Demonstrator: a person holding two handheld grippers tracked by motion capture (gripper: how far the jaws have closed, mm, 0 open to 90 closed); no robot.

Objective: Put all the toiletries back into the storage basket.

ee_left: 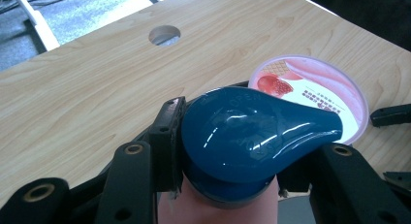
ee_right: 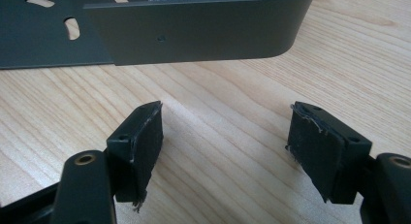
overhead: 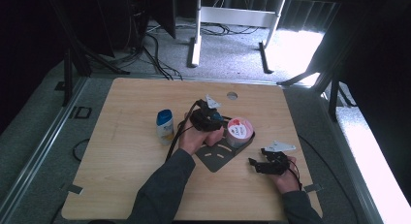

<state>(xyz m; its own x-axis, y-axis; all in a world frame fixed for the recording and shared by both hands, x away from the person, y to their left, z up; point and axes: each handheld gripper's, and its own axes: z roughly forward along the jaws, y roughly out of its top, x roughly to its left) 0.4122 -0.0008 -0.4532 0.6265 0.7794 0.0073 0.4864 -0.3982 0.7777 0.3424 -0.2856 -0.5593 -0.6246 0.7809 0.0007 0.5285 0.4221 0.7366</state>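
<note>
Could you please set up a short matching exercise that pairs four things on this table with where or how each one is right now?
Things:
1. pink bottle with dark blue cap
2. round pink-lidded tub
3. white bottle with light blue cap
4. right claw

States:
A. open over bare wood
B. standing alone, left of the person's left hand
C. clamped in the left claw
D. sitting in the dark metal bracket

Pairs: 1-C, 2-D, 3-B, 4-A
</note>
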